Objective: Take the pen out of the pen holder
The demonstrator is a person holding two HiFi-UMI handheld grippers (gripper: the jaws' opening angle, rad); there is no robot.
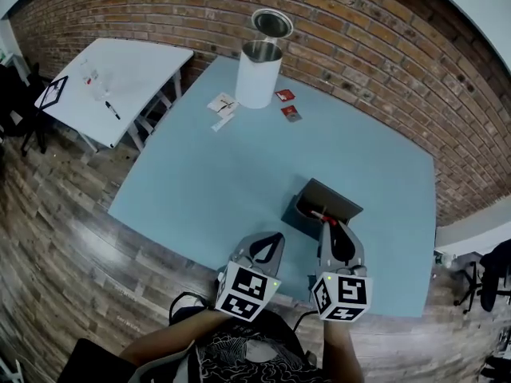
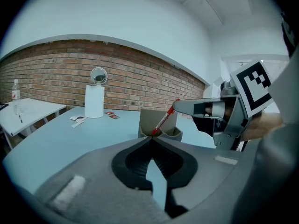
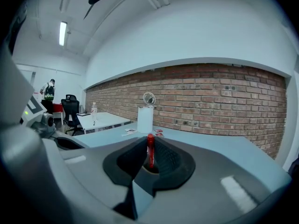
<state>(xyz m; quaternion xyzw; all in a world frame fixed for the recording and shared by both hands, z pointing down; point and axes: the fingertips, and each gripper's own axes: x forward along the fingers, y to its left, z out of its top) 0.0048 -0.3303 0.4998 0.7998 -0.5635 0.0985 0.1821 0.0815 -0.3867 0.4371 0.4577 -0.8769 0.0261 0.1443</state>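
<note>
On the blue table (image 1: 207, 182) stands a grey open-topped pen holder (image 1: 337, 201), seen also in the left gripper view as the pen holder (image 2: 148, 119). A red pen (image 1: 322, 215) leans out of it. My right gripper (image 1: 330, 224) is shut on the upper part of the pen (image 3: 150, 152), which stands between its tips (image 3: 150, 138). In the left gripper view the pen (image 2: 163, 119) slants from the right gripper (image 2: 176, 105) down into the holder. My left gripper (image 1: 276, 236) hovers just left of the holder, its jaws (image 2: 150, 140) shut on nothing.
A tall white cylinder (image 1: 257, 74) with a round mirror (image 1: 272, 23) stands at the table's far edge, with red cards (image 1: 290, 112) and paper slips (image 1: 222, 104) beside it. A white side table (image 1: 112, 74) stands to the left. The brick wall (image 1: 359, 46) runs behind.
</note>
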